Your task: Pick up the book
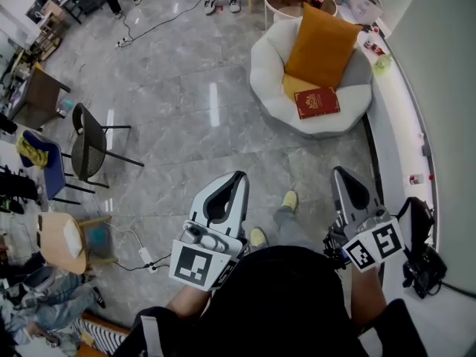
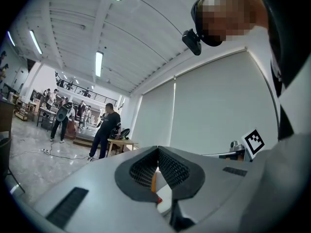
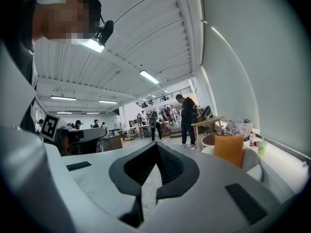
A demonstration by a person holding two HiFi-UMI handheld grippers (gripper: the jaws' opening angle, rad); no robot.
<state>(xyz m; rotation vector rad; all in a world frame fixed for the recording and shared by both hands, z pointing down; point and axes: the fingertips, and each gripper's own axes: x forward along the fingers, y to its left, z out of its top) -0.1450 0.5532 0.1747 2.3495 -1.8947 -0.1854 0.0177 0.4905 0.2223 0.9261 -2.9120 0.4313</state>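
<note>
Red book (image 1: 317,102) w/ gold print, flat on white chair (image 1: 271,65).

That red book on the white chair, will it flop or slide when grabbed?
The book looks hardbound, so it is probably stiff, not floppy. It lies flat on a soft seat, so pressing down may sink it rather than slide it.

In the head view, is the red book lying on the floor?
No, the red book lies on the white armchair, just in front of the orange cushion.
</note>
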